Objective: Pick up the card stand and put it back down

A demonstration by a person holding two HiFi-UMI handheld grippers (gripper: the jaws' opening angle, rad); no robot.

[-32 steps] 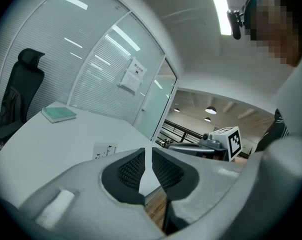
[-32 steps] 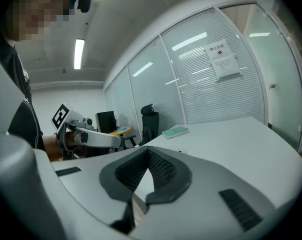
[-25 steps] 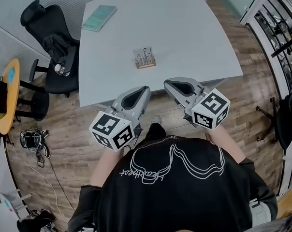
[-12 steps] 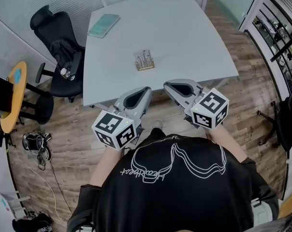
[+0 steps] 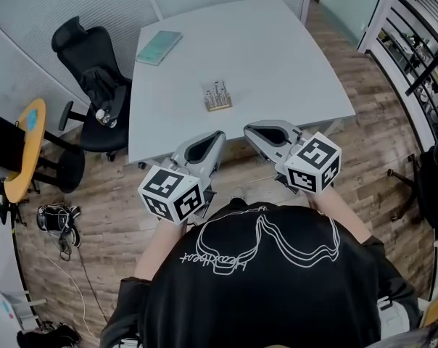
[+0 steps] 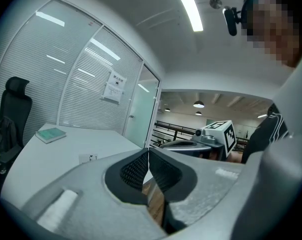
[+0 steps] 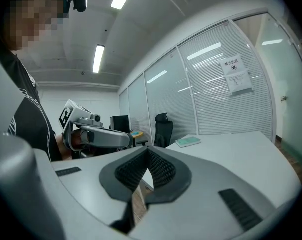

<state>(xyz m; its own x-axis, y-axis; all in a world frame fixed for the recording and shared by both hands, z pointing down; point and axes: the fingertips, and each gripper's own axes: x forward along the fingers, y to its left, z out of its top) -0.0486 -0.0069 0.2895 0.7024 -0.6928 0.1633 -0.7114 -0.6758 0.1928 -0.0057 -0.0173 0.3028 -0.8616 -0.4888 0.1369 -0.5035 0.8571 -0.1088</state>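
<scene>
Since 1 second ago, the left tool (image 5: 219, 133) and right tool (image 5: 248, 128) have drawn slightly nearer the card stand (image 5: 217, 96). Both are closed tight with nothing between their jaws. The stand sits upright on the tabletop (image 5: 284, 56), ahead of the 2 tips and roughly midway between their lines, still well apart from both. This looks like the approach only. 1 tool must open before any pickup.

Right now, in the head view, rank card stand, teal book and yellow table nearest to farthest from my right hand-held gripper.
1. Card stand, just ahead, slightly left.
2. Teal book, farther back, left.
3. Yellow table, far left edge of view.
</scene>
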